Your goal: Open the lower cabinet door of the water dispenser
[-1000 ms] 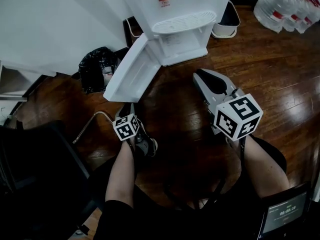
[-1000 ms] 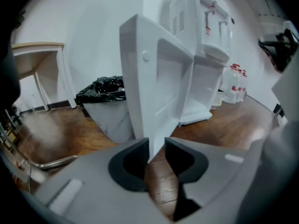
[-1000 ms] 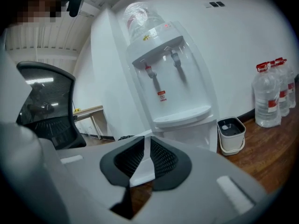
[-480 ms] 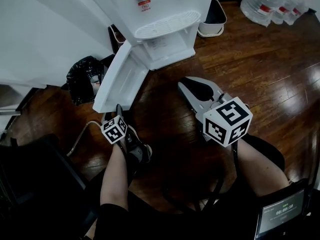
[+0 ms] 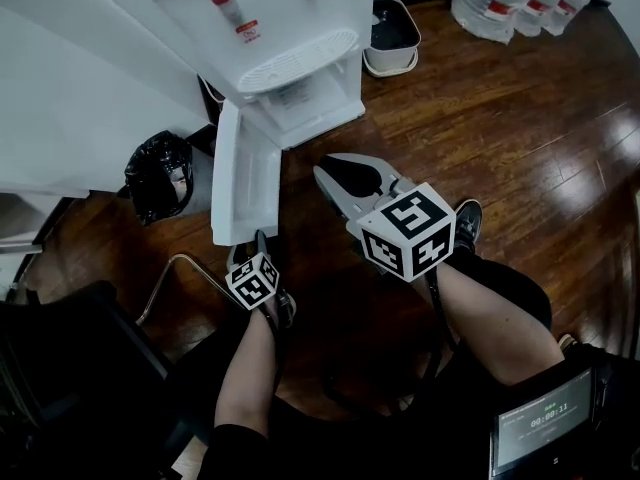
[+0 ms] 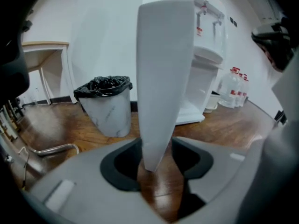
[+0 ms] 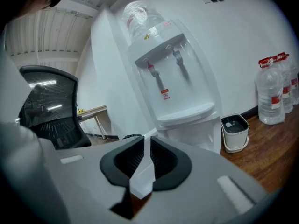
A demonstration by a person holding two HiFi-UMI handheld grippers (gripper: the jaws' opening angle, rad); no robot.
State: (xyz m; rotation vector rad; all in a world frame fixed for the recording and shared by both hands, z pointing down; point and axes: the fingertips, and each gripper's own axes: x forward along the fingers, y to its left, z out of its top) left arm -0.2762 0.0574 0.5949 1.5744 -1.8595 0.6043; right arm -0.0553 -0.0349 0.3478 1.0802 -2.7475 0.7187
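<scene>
The white water dispenser (image 5: 270, 38) stands at the top of the head view. Its lower cabinet door (image 5: 243, 173) is swung wide open, and the open compartment (image 5: 300, 98) shows. My left gripper (image 5: 262, 242) is at the door's free edge. In the left gripper view that door edge (image 6: 163, 73) stands upright between the black pads (image 6: 122, 164). The left gripper (image 6: 156, 158) has its jaws closing, with gaps on both sides of the edge. My right gripper (image 5: 345, 173) hangs in the air before the dispenser (image 7: 180, 78). The right gripper (image 7: 144, 160) is shut on nothing.
A bin with a black bag (image 5: 158, 176) stands left of the door, also seen as the bin (image 6: 106, 101). A small white bin (image 5: 392, 36) and water bottles (image 5: 510, 3) stand right of the dispenser. A black chair (image 5: 70, 368) and its metal leg (image 5: 190, 266) are at the left.
The cabinet door has swung further open, away from the dispenser's front. My left gripper has stayed by the door's free edge. The right gripper keeps its pose.
</scene>
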